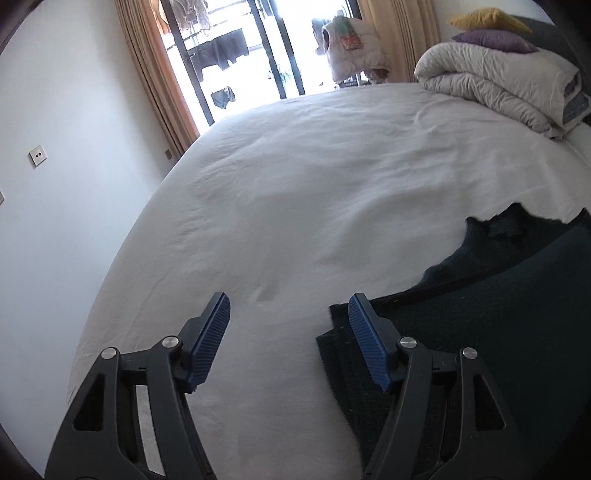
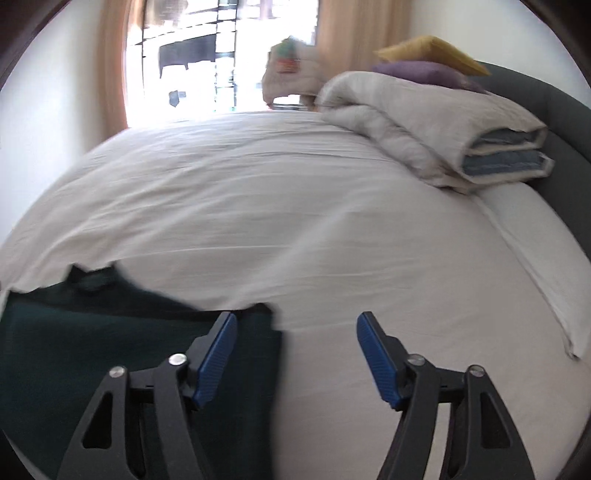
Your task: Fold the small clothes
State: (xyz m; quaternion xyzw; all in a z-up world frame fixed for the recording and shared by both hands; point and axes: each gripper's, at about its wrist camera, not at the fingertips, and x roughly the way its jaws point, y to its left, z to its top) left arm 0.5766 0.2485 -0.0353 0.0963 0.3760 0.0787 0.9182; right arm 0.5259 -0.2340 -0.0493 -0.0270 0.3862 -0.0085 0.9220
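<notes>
A dark green garment [image 1: 498,325] lies flat on the white bed sheet [image 1: 295,192], at the lower right of the left wrist view and the lower left of the right wrist view [image 2: 92,350]. My left gripper [image 1: 290,306] is open and empty over the garment's left edge, its right finger above the cloth. My right gripper [image 2: 297,325] is open and empty over the garment's right edge, its left finger above the cloth. Whether either touches the cloth I cannot tell.
A folded grey duvet [image 1: 509,85] with purple and yellow pillows [image 1: 491,33] lies at the head of the bed; it also shows in the right wrist view [image 2: 443,136]. A white wall [image 1: 66,166] runs along the left. A bright balcony door [image 1: 258,55] stands beyond the bed.
</notes>
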